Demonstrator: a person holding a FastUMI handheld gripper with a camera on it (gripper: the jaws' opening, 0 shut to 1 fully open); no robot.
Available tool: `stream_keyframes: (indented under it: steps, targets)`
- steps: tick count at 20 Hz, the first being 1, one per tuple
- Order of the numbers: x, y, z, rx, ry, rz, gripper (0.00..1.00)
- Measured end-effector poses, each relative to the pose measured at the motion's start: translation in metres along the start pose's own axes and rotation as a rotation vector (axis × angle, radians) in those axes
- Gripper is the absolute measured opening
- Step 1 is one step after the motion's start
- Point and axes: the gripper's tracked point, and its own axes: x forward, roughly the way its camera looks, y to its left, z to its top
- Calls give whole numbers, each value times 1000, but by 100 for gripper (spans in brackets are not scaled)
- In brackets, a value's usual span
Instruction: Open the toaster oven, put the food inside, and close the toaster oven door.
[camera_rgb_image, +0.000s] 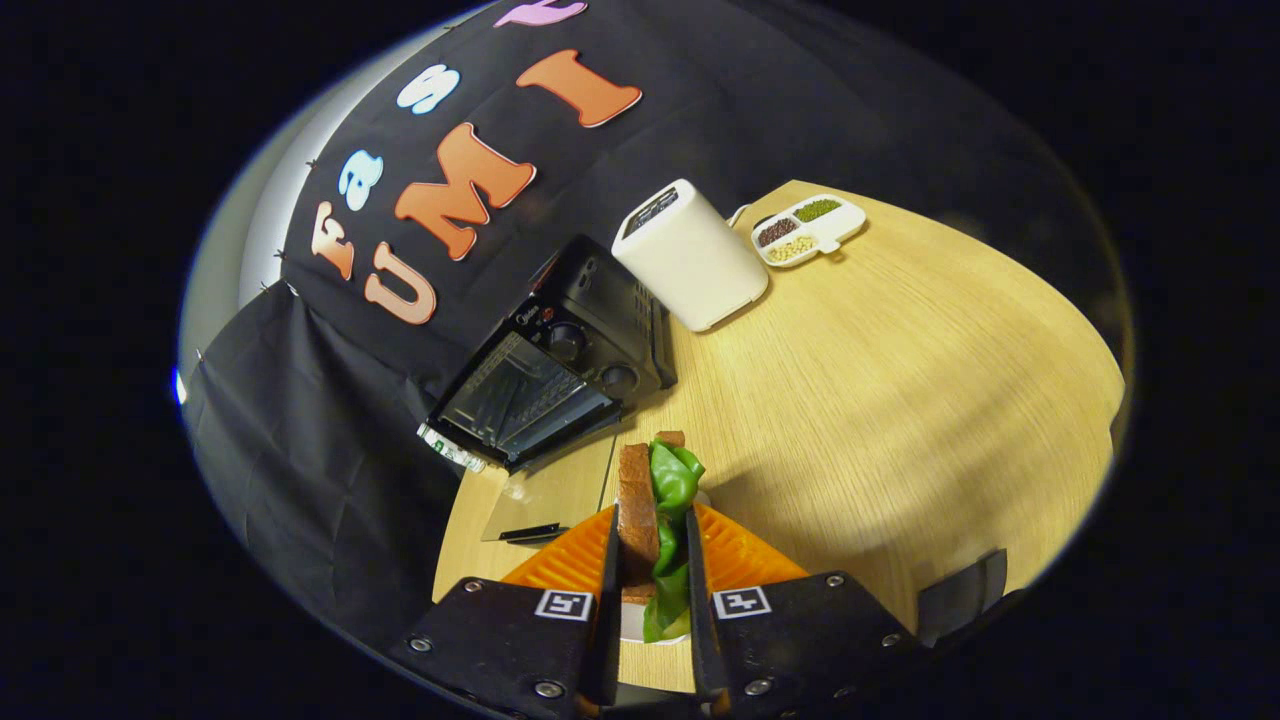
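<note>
So the gripper was clamped on the sandwich, both fingers pressing its sides, jaws only as wide as the food itself. It was bread with green lettuce sticking out the right side and the top. Under it sat an orange plate, and I couldn't tell whether the sandwich had cleared it or was touching.

The oven sat further off and to the left, against the black cloth wall. Its glass door looked dropped open toward the near side, with the knobs on the right of the front. A white toaster stood just right of and behind it, and a little dish of beans sat far back on the table.

My take: the door part looked done, so this was the carry-and-insert bit. Doing it well probably meant:

- lifting straight up first so the bread didn't drag the plate
- keeping the squeeze steady, since that lettuce looked ready to slip out
- swinging left and away, coming in over the open door rather than clipping its near edge
- going in level and low enough to miss the top of the opening, and setting it on the rack before letting go

Biggest risk I'd guess was the sandwich falling apart mid-carry.
</note>
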Motion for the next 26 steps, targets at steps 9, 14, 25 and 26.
stream_keyframes:
  steps: [9,14,25,26]
  targets:
    - [-11,57,37,7,-148,104,29]
    - [11,97,33,34,-148,177,29]
    - [86,167,22,105,-190,184,29]
    - [95,169,21,112,-196,171,29]
